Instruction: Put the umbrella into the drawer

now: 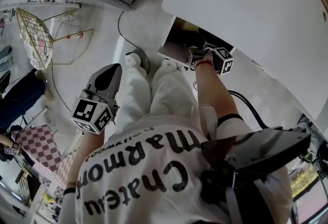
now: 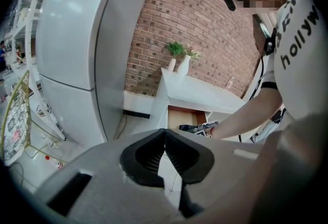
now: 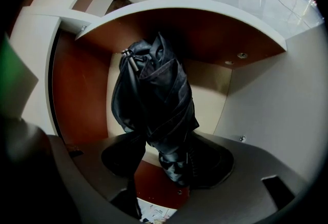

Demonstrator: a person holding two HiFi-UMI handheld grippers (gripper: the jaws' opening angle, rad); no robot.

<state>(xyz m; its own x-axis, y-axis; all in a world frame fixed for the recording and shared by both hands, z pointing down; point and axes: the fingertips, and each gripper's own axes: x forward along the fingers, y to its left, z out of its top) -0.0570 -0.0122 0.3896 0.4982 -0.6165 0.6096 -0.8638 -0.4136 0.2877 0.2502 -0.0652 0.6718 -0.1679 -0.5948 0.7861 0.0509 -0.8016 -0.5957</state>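
Observation:
A folded black umbrella point(image 3: 154, 95) lies inside the open drawer point(image 3: 82, 95), pointing away toward the drawer's back. Its near end sits between the wide-standing jaws of my right gripper point(image 3: 169, 159), close against the right pad point(image 3: 212, 159). Bare drawer floor shows between that end and the left pad. In the head view the right gripper point(image 1: 209, 49) reaches into the drawer point(image 1: 177, 46) under the white cabinet top point(image 1: 246, 7). My left gripper point(image 1: 113, 70) hangs apart over the person's left leg. Its fingertips meet with nothing between them point(image 2: 164, 131).
A tall grey refrigerator point(image 2: 77, 38) stands left of the cabinet against a brick wall point(image 2: 195, 23). Two white vases with plants point(image 2: 177, 59) sit on the cabinet. A wire rack point(image 1: 36, 38) and a cable point(image 1: 128, 38) lie on the floor to the left.

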